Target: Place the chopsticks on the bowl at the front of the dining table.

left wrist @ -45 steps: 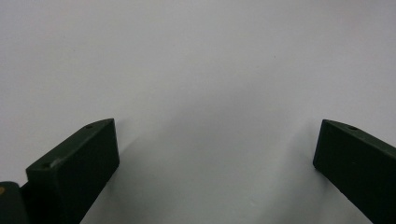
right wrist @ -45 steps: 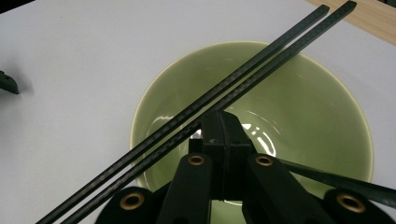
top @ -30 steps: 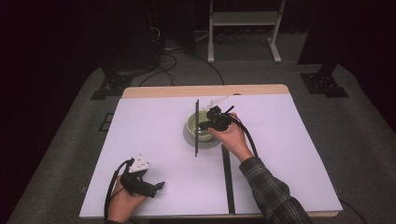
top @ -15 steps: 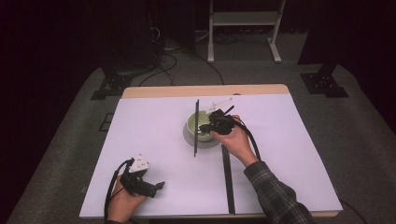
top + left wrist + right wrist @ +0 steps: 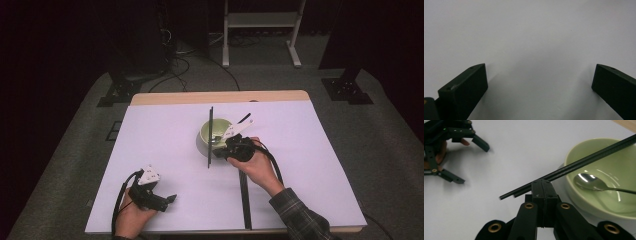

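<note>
The person's left hand rests at the near left, holding the left hand-held gripper low and level, pointing right, its jaws spread wide apart; the right forearm, in a plaid sleeve, reaches forward from the near edge; the right hand holds the right hand-held gripper, jaws pressed together, pointing left.

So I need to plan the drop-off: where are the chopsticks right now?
The black chopsticks are clamped in the right gripper, angled across the rim of the green bowl that holds a metal spoon, near the middle of the white table in the high view.
</note>
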Demonstrator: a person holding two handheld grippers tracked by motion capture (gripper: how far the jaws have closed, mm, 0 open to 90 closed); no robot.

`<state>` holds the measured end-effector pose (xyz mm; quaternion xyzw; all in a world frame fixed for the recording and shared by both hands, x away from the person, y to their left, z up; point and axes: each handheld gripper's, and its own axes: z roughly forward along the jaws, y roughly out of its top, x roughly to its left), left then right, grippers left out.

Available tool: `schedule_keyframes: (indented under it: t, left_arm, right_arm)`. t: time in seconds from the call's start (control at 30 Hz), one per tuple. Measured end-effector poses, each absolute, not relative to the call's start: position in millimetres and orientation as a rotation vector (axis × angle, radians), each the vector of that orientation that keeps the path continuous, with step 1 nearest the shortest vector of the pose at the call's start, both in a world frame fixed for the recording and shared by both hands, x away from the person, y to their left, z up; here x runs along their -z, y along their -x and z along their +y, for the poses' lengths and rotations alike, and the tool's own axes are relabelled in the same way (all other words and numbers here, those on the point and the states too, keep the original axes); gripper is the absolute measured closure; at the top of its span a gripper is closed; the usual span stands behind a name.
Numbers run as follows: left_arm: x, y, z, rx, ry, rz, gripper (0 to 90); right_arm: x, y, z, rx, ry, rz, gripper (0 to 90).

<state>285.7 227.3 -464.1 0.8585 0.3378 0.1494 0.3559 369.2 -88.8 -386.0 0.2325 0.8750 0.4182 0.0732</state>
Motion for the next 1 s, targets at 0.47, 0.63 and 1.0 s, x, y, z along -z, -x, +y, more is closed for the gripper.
schedule_keyframes:
  t: [0.47,0.63,1.0]
  left_arm:
    - [464.2,-285.6,227.1,-0.384,-2.214,0.876,0.0]
    - [464.2,-285.6,227.1,-0.383,-2.214,0.876,0.0]
    - [464.1,-285.7,227.2,-0.386,-2.215,0.874,0.0]
  right_arm:
    - [396.5,-331.3,-73.7,-1.244,-0.573,2.718,89.9]
    - [401.3,-331.3,-69.0,-1.228,-0.563,2.731,89.9]
    - [404.1,-337.7,-70.9,-1.220,-0.600,2.716,90.0]
